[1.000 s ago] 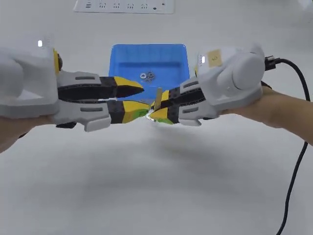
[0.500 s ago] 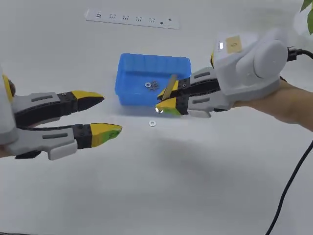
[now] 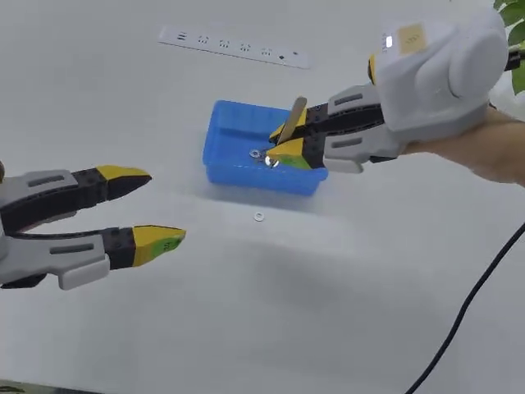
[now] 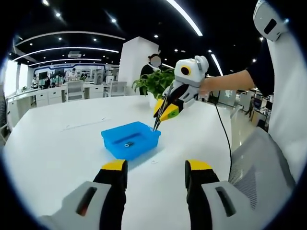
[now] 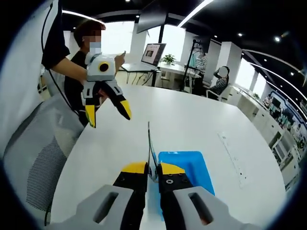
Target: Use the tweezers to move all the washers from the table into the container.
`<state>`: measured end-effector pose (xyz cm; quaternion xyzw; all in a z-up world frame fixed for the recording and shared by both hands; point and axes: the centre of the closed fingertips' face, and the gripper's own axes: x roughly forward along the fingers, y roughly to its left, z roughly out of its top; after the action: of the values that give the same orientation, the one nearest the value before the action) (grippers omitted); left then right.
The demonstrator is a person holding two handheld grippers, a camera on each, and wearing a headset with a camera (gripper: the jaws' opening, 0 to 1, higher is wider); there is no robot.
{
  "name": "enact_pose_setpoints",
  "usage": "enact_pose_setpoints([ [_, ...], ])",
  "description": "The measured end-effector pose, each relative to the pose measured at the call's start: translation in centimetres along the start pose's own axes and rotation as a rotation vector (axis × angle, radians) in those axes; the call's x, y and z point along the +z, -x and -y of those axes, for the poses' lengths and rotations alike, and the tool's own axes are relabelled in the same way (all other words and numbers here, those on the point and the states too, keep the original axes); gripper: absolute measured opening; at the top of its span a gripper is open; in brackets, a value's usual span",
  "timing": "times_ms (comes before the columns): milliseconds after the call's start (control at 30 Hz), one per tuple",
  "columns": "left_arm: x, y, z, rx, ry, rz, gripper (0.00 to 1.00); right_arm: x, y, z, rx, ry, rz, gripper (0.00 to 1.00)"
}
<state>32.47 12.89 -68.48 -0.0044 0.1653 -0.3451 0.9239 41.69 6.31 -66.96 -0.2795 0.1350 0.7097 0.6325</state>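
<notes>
- In the head view, we see the right gripper at the upper right, its jaws pinched tight on the tweezers. The handle end sticks up above the jaws and the tips slant down into the blue container.
- A small cluster of washers lies on the container floor, just beside the tweezer tips. We cannot tell whether the tips grip one.
- One washer lies on the white table, just in front of the container's near wall.
- The left gripper sits low at the left with its jaws spread wide and nothing between them, well apart from the container.
- A power strip lies beyond the container, and a black cable trails across the table at the right.
- In the left gripper view, our own jaws rise from the bottom, wide apart and empty. Beyond them sits the container with washers inside.
- The right gripper hangs above the container's right edge with the tweezers pointing down at it. A plant stands behind.
- In the right gripper view, the jaws are closed on the thin tweezers, which run straight ahead.
- The container lies under and to the right of the jaws. The left gripper hangs with its jaws open at the upper left, and a mesh chair stands at the table's edge.
</notes>
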Motion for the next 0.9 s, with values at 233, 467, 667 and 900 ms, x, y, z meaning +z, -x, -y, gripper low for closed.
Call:
enact_pose_setpoints([
  [233,-0.5,1.0,-0.8,0.052,0.019,-0.018,0.57,-1.0,-0.6,3.7,-0.036,-0.017,0.006,0.09],
  [467,-1.4,1.8,-1.1,0.06,0.033,-0.045,0.55,-3.4,-2.1,5.5,-0.03,-0.019,-0.025,0.09],
  [667,-2.3,1.8,-1.2,0.069,0.05,-0.061,0.54,-5.7,-4.0,5.3,0.005,-0.005,-0.068,0.09],
  [900,-3.1,1.8,-1.4,0.073,0.078,-0.076,0.52,-7.4,-5.5,5.6,0.011,-0.008,-0.086,0.09],
])
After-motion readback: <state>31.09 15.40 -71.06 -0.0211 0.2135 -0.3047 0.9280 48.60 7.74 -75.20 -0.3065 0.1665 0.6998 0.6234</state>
